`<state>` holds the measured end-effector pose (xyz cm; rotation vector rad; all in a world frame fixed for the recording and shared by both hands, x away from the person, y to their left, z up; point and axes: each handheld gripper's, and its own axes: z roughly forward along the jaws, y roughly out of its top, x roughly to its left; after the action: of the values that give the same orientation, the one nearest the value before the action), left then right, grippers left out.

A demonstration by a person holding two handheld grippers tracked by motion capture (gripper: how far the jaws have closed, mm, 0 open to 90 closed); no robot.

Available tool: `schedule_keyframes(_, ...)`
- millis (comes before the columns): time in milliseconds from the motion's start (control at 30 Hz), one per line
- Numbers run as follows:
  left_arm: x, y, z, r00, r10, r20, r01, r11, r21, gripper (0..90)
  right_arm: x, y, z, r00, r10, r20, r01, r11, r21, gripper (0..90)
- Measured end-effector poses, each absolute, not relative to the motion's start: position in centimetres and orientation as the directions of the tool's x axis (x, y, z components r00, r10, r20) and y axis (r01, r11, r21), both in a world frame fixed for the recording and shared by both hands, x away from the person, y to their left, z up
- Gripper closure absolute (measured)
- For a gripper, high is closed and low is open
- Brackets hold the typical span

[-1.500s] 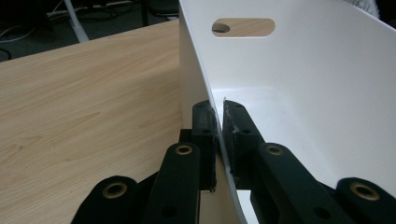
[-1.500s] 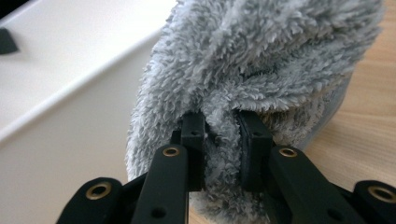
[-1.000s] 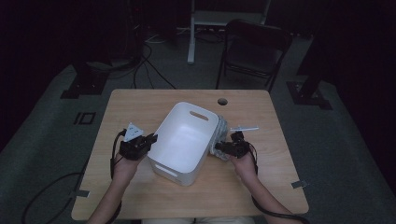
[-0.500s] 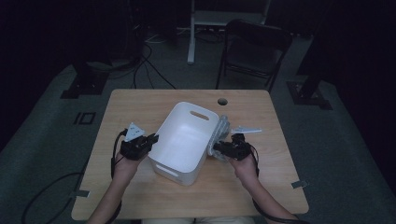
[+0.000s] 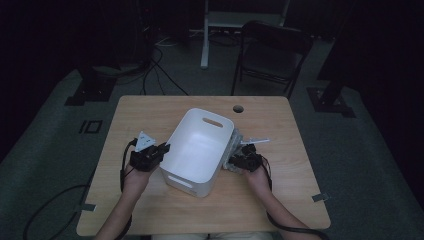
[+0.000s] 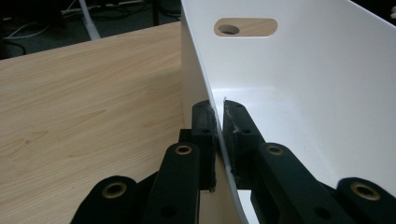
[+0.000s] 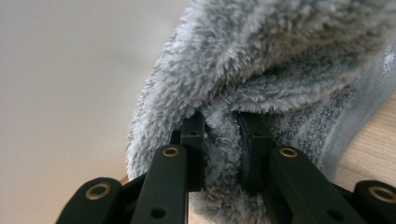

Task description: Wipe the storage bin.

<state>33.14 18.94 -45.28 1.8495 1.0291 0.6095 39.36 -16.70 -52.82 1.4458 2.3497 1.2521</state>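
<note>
My left gripper (image 6: 218,140) has its jaws clamped on the bin (image 6: 299,93) wall; my right gripper (image 7: 223,149) pinches the towel (image 7: 280,70) beside it.

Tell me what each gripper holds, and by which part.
Left gripper: white bin, clamped on its side wall at the rim. Right gripper: grey towel, pinched on a bunched fold.

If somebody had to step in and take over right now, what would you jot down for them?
Left gripper: shut on the side wall of the white bin, one jaw inside, one outside.
Right gripper: shut on a fold of the grey towel.
Where things are: the bin sits mid-table, tilted in the high view; the towel lies bunched against the bin's outer right side.
Done: both grips are made.
Left: the towel is not in the bin yet; probably lift it over the rim and drop it in while the left steadies the bin.
</note>
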Motion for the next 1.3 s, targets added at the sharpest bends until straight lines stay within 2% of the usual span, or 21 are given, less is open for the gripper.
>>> schedule_keyframes(233,33.0,18.8,-45.2,0.510,0.860,-0.007,0.411,-0.237,0.880,84.1,36.2,-17.7,-49.5,-0.617,0.669,0.414,0.648,0.134,0.750,75.5)
schedule_keyframes(333,33.1,18.8,-45.2,0.512,0.859,-0.009,0.411,-0.236,0.881,84.1,34.8,-17.7,-47.9,-0.664,0.631,0.401,0.601,0.131,0.789,75.4)
schedule_keyframes(367,33.1,18.8,-45.2,0.521,0.854,-0.012,0.410,-0.238,0.880,84.0,33.8,-17.2,-46.8,-0.689,0.632,0.353,0.560,0.157,0.813,75.2)
schedule_keyframes(667,33.3,18.8,-45.3,0.541,0.841,-0.016,0.400,-0.241,0.884,83.6,34.5,-16.2,-48.6,-0.670,0.674,0.310,0.569,0.198,0.798,75.2)
schedule_keyframes(933,33.3,18.6,-45.4,0.529,0.849,-0.010,0.399,-0.238,0.885,83.6,36.3,-15.9,-52.3,-0.626,0.723,0.292,0.635,0.255,0.729,75.2)
schedule_keyframes(1033,33.3,18.6,-45.4,0.517,0.856,-0.014,0.402,-0.228,0.887,83.6,37.0,-15.8,-53.5,-0.603,0.732,0.315,0.670,0.252,0.698,75.3)
schedule_keyframes(1200,33.2,18.4,-45.3,0.496,0.868,-0.007,0.410,-0.227,0.883,83.8,36.4,-16.2,-52.3,-0.600,0.710,0.367,0.684,0.218,0.697,75.4)
schedule_keyframes(1300,33.1,18.4,-45.3,0.491,0.871,-0.010,0.414,-0.223,0.882,83.9,34.9,-16.5,-50.3,-0.643,0.661,0.388,0.644,0.192,0.740,75.3)
